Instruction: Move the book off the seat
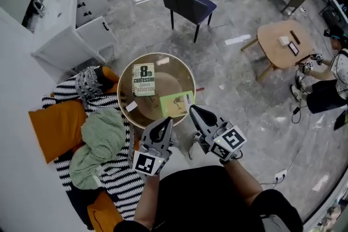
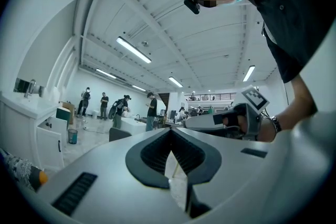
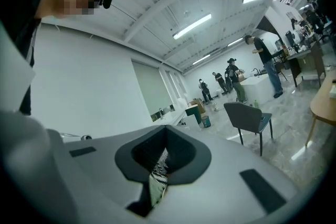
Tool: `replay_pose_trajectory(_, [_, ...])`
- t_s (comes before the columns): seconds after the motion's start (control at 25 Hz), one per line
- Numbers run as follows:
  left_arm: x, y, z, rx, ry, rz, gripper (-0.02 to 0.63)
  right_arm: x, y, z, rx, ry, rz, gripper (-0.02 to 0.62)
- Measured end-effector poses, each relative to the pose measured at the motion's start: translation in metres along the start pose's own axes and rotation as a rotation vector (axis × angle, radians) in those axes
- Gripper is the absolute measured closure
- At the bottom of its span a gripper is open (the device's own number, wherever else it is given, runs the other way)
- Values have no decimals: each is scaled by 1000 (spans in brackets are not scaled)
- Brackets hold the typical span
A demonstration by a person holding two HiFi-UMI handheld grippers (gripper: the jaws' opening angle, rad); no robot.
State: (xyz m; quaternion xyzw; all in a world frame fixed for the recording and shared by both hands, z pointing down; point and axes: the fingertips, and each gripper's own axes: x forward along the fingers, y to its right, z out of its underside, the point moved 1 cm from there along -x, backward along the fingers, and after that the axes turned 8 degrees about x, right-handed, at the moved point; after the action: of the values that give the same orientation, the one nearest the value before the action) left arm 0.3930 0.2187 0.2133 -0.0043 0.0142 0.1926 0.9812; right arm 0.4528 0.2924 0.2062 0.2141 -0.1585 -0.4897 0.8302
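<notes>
The book (image 1: 143, 80), pale with black "8th confession" lettering, lies flat on the round glass-topped table (image 1: 187, 76), with a green book (image 1: 176, 103) beside it. Both grippers are held up near the person's chest, closer to the camera than the table, and point level. My left gripper (image 1: 165, 122) (image 2: 171, 134) is shut with nothing in it. My right gripper (image 1: 193, 110) (image 3: 167, 132) is shut and holds nothing too; it also shows at the right of the left gripper view. The seat is a sofa under a black-and-white striped blanket (image 1: 117, 176).
Orange cushions (image 1: 57, 127) and a green cloth (image 1: 98, 144) lie on the sofa. A dark chair (image 1: 187, 4) stands beyond the round table, a wooden table (image 1: 283, 43) at the right, and a white cabinet (image 1: 70, 24) at the left. A person (image 1: 326, 84) crouches at the far right.
</notes>
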Motion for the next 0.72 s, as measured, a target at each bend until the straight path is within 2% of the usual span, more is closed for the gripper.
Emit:
replay_pose_trajectory(0.32, [-5,9,-36,29,39,-27,598,-20,-20,-38,-35,63,-14,580])
replay_pose_trajectory(0.48, [-7,7,-54,18,38,-56,597,-24,-40,-40,-42,62,-47,580])
replay_pose_trajectory(0.72, [-11,11,-92,36,81,-39,598,-20,-73,-47,-48,44,-96,580])
